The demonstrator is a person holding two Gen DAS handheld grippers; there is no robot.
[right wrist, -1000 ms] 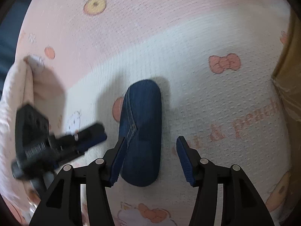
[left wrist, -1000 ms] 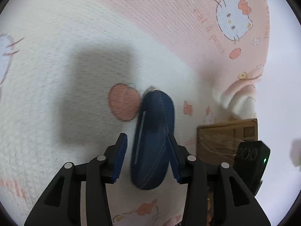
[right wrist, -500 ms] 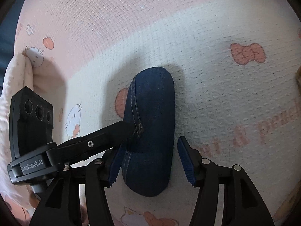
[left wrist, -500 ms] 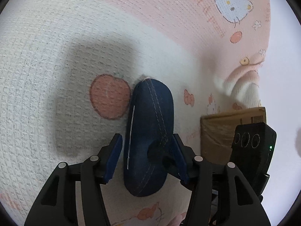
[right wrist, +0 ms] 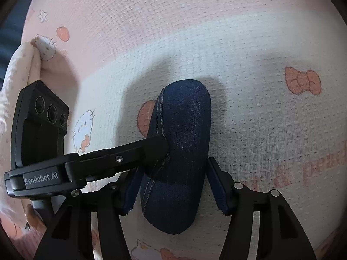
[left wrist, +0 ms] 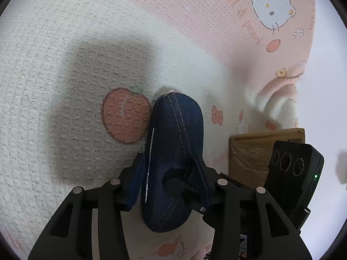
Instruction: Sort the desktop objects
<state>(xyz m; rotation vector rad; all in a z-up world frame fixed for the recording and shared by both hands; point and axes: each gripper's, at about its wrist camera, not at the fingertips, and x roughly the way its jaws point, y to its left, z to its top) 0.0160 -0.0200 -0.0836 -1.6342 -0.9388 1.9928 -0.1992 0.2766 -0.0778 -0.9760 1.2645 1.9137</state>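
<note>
both grippers flank the denim case [left wrist: 173, 151] (shut, contents hidden) on the blanket [left wrist: 65, 65].

Two close wrist views looking down, sharing denim case [left wrist: 175, 151]

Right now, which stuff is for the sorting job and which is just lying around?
For the job:
denim case
left claw, closed on it
right claw, open around it

Just lying around:
cartoon blanket
cardboard box
</note>
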